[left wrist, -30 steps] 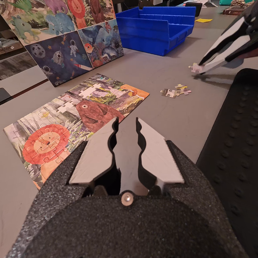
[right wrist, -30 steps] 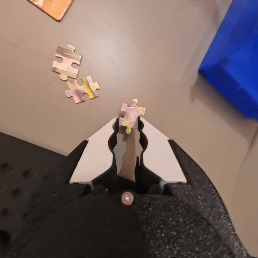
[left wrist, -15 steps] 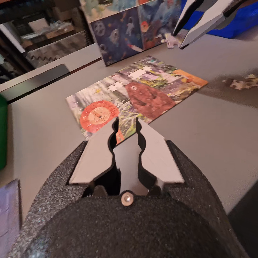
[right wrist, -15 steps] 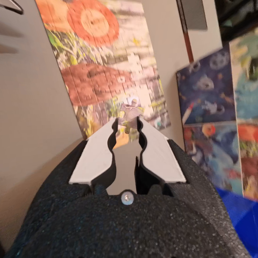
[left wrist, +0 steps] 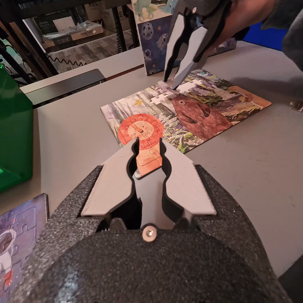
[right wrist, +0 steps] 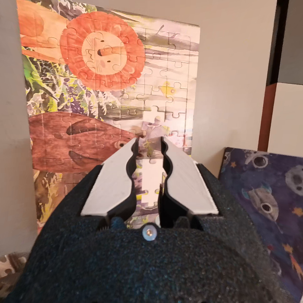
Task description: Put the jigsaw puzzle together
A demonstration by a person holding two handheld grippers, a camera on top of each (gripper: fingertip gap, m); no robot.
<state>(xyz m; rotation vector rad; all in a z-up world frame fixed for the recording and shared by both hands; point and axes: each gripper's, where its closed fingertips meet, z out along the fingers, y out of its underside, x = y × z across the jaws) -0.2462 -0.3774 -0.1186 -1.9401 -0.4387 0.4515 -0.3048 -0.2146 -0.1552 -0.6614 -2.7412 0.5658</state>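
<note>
On 1 puzzle (right wrist: 105, 91): 1 pc (right wrist: 154, 131), R gripper (right wrist: 148, 139).

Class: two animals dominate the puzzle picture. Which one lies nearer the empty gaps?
The brown animal: the white gaps open just beyond its head, whereas the orange lion sits among joined pieces, nearer the left gripper.

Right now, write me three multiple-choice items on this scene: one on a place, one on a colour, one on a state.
1. Where are the tips of the right tool?
A. Over a blue bin
B. At the gaps in the jigsaw, beside the brown animal
C. On a green box

2. What colour is the lion's mane?
A. Orange
B. Blue
C. Black

3. What state is the left tool in?
A. Shut on a piece
B. Open and empty
C. Out of view

Answers:
1. B: its tips hold a puzzle piece down by the white gaps.
2. A: an orange ring surrounds the pale face.
3. B: its fingers stand apart with only the jigsaw showing between them.
</note>
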